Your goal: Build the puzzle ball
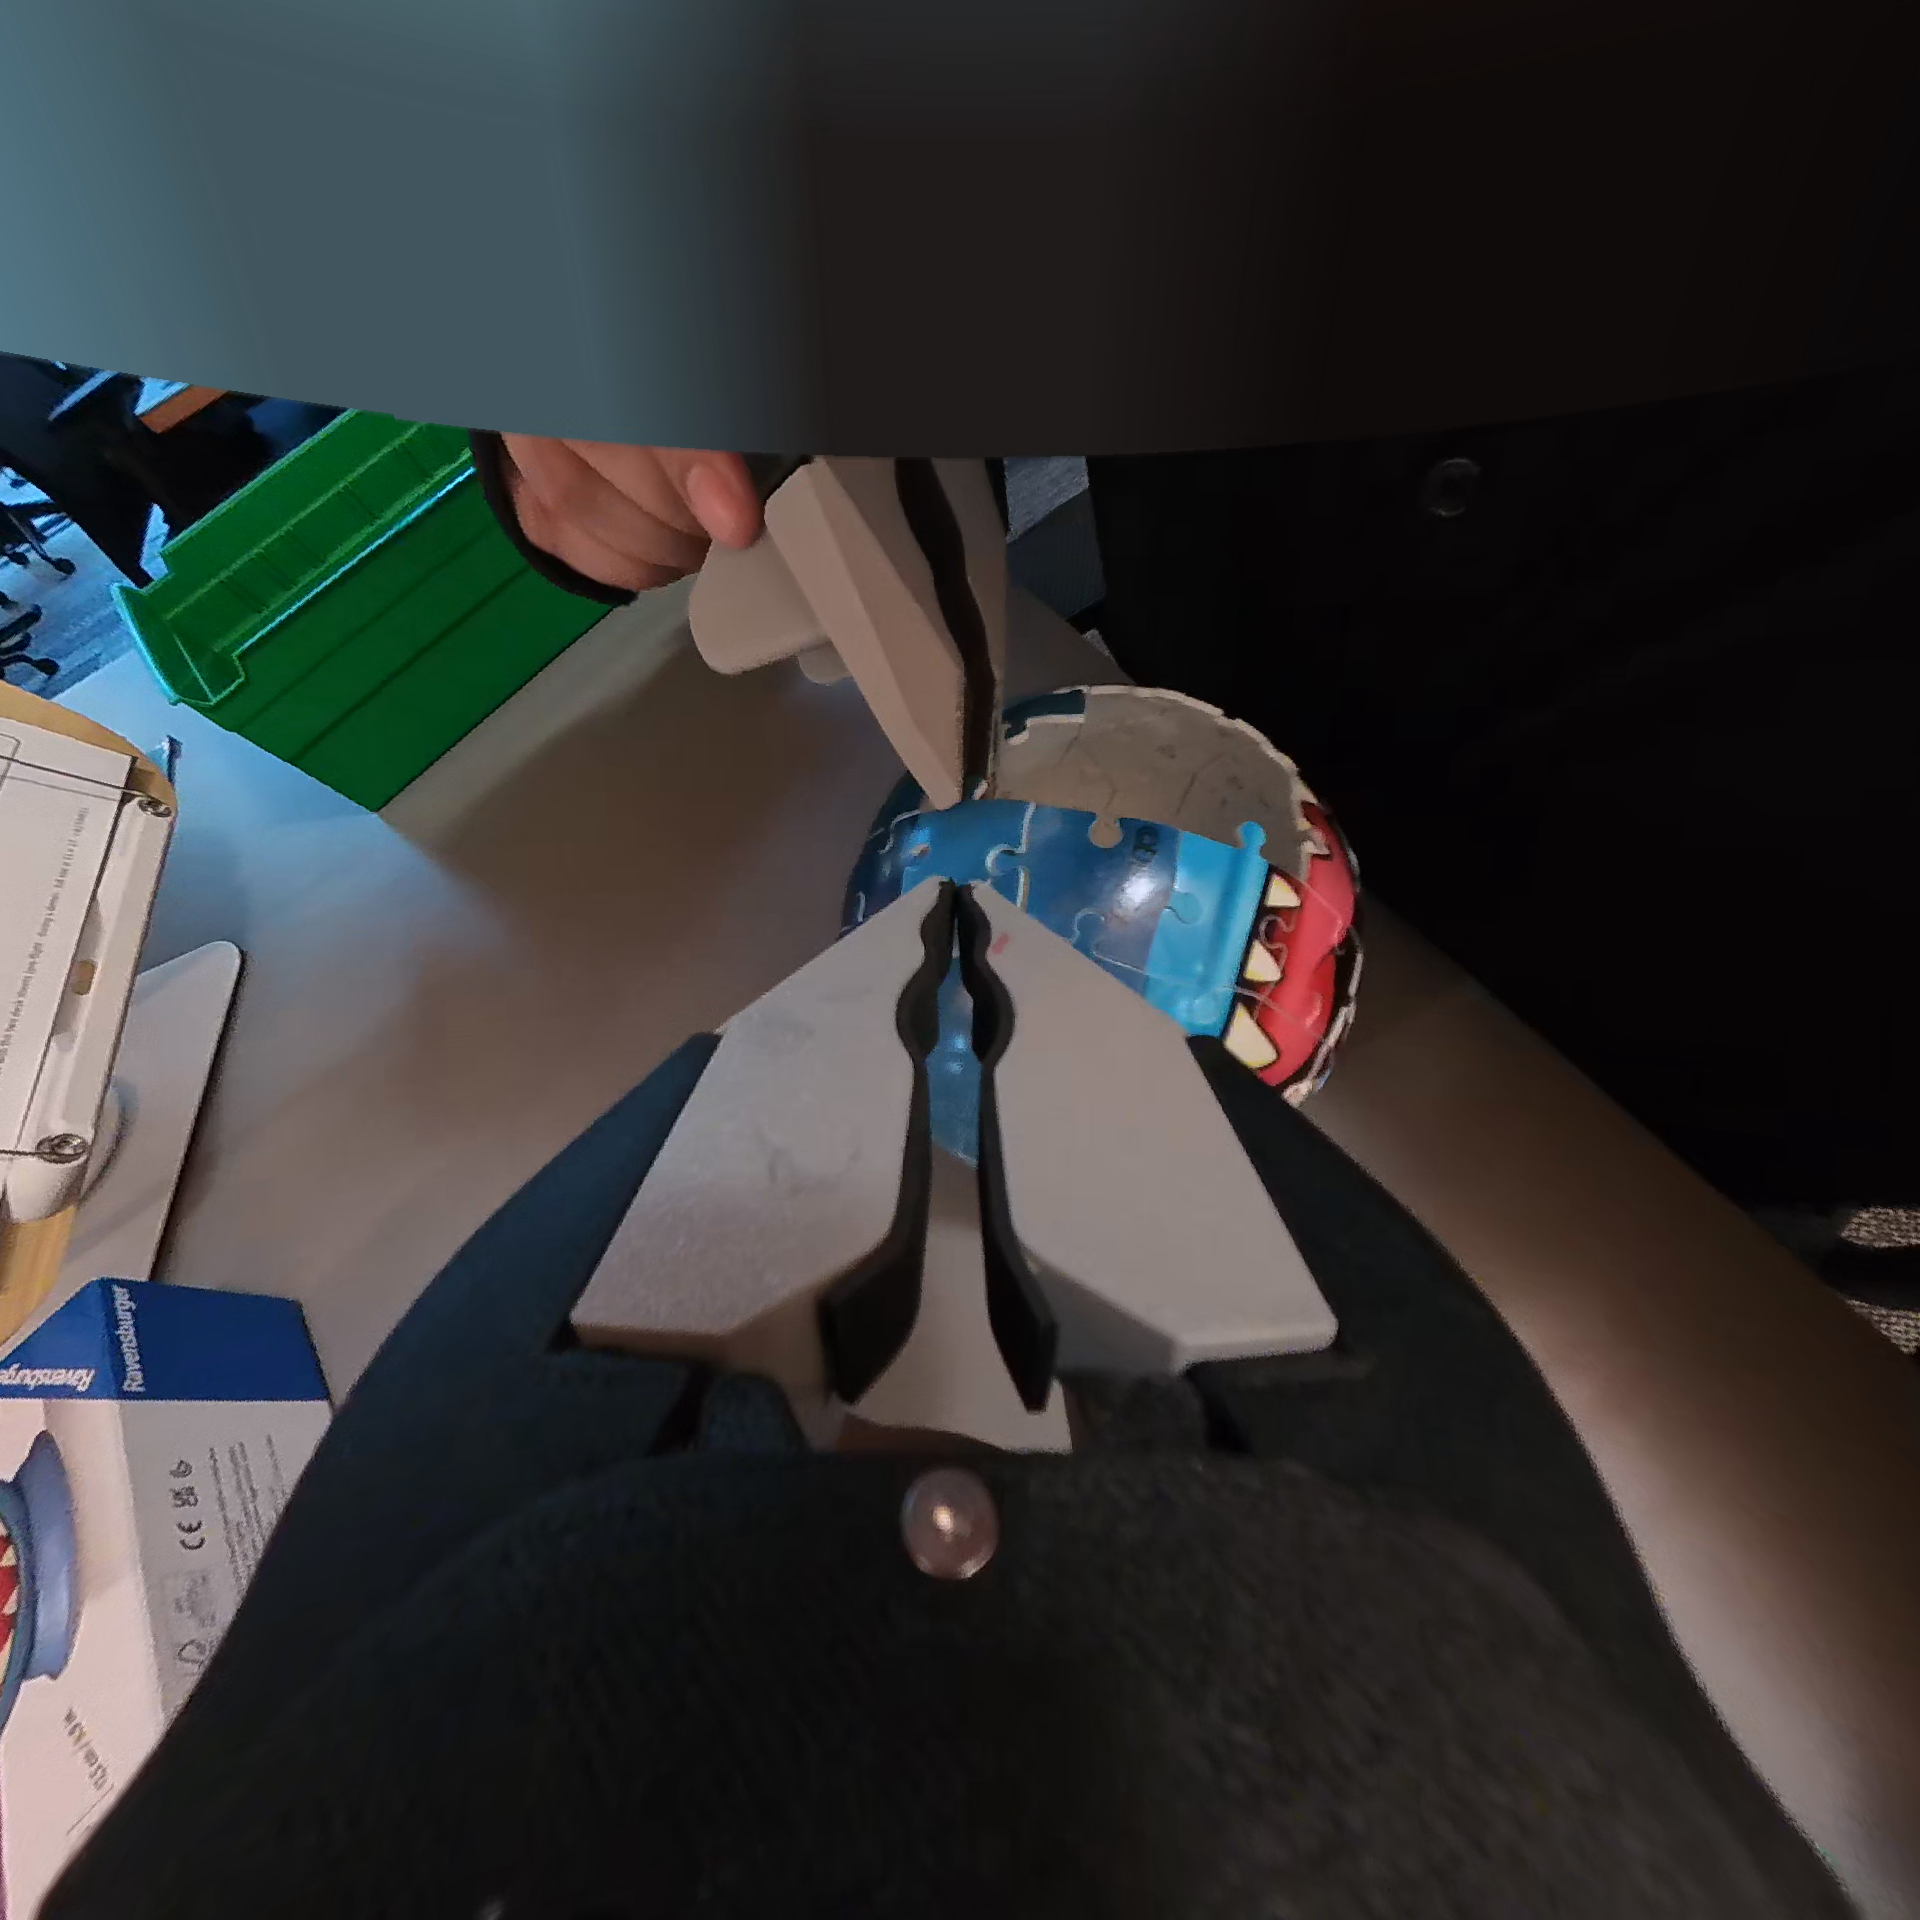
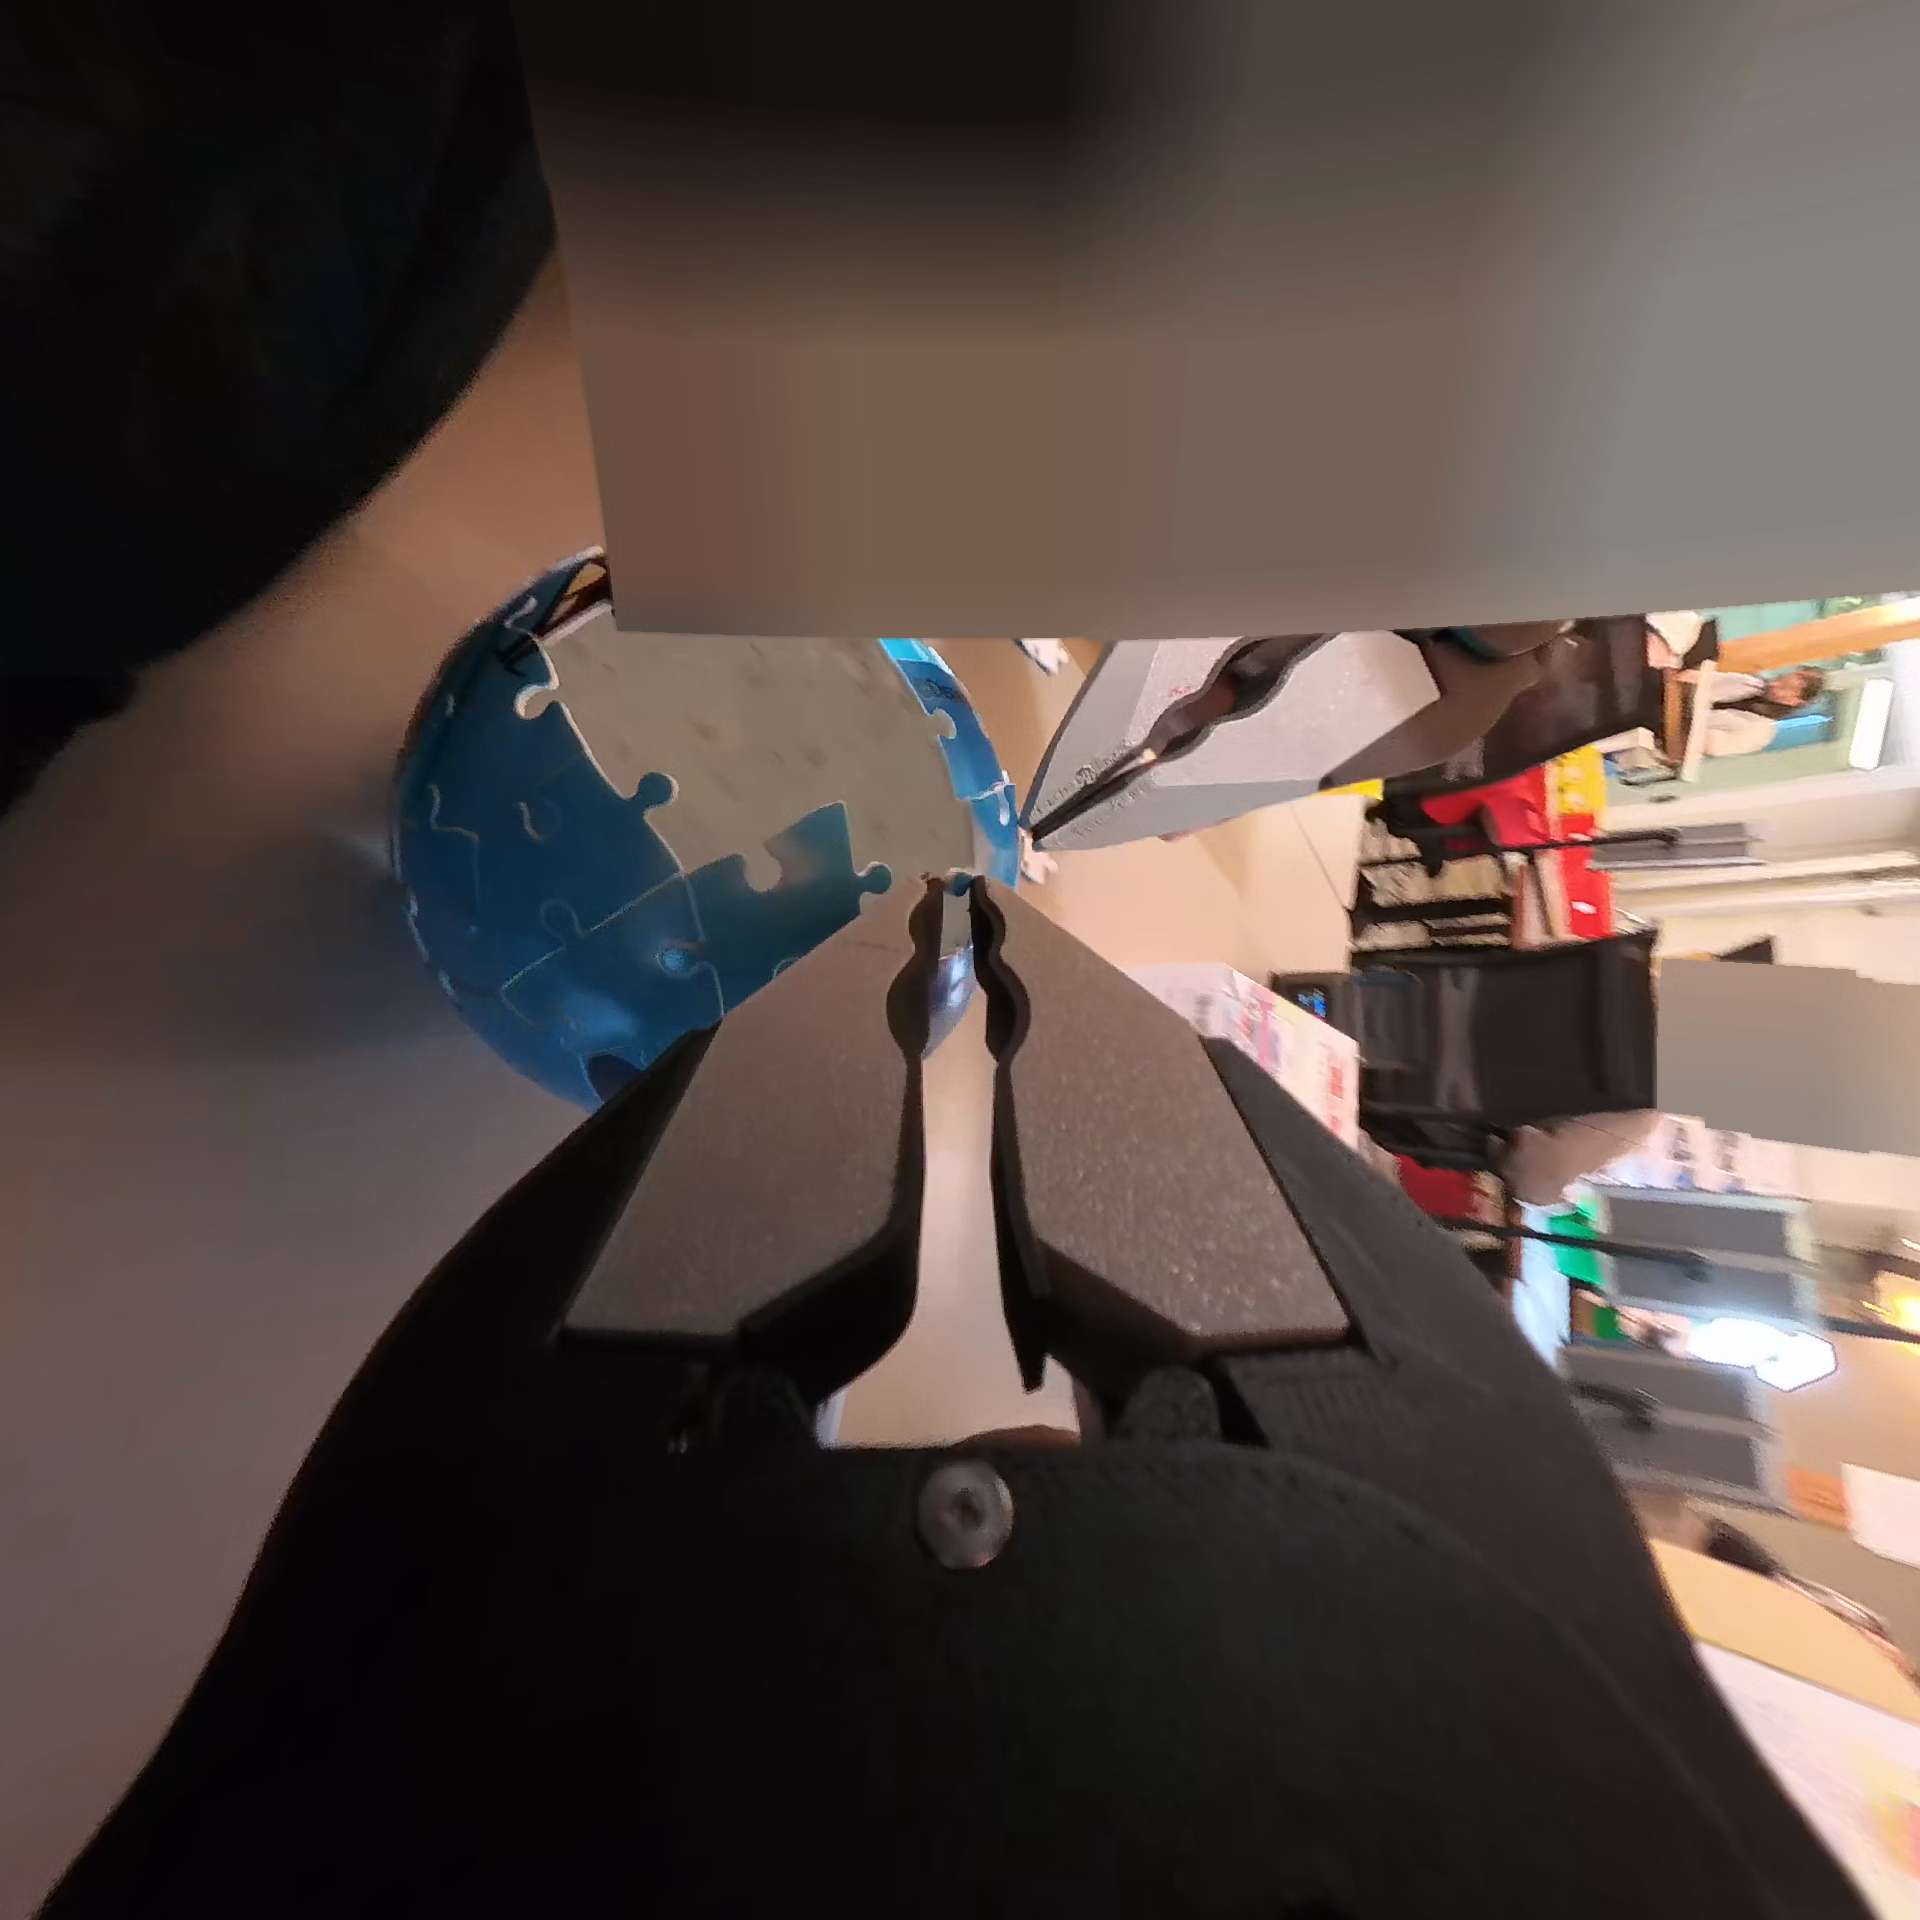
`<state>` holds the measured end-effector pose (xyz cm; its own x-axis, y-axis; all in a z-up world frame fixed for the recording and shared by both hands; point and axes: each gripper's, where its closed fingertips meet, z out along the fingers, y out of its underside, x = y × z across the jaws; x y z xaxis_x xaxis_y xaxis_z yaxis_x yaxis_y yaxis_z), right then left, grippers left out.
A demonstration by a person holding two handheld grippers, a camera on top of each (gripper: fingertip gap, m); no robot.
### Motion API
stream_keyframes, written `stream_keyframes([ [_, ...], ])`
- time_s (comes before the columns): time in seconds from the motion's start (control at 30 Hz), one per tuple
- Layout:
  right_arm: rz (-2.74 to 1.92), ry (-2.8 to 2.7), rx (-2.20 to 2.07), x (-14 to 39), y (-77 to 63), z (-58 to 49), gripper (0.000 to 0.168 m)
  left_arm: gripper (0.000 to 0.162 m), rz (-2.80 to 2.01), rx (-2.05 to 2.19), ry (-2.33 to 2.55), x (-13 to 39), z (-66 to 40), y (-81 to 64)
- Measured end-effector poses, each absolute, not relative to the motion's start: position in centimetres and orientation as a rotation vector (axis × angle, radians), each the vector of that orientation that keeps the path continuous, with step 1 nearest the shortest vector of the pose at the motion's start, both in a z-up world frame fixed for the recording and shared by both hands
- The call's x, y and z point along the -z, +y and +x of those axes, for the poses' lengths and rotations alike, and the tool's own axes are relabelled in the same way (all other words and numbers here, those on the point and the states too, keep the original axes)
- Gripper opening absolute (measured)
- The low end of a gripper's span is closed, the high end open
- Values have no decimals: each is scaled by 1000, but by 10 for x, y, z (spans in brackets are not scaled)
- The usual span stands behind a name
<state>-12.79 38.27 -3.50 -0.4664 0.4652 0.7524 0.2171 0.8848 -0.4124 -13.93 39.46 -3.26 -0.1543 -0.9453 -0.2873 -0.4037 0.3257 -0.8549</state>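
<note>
Left tool (image 1: 954,883) closed against puzzle ball (image 1: 1143,883) shell; right tool (image 1: 971,795) pinching rim

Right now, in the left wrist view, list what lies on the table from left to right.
White device on a wooden base → blue and white puzzle box → green bin → left gripper → puzzle ball, half built and open at the top.

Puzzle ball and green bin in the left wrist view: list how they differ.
The puzzle ball is round, the green bin boxy. The puzzle ball is blue with a red toothed mouth, the green bin plain green. The puzzle ball meets the left tool and right tool, the green bin lies farther back. Both are open hollows.
</note>
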Motion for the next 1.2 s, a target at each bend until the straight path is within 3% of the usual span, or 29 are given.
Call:
stream_keyframes([
  [0.33,-498,-2083,-413,35,383,-125,2,0,-1212,800,1727,33,-138,396],
  [0.77,-820,-1916,-1089,1,398,-141,0,0,-1200,785,1728,33,-138,396],
  [1.2,-732,-2019,-991,30,391,-147,0,0,-1187,793,1723,34,-140,396],
])
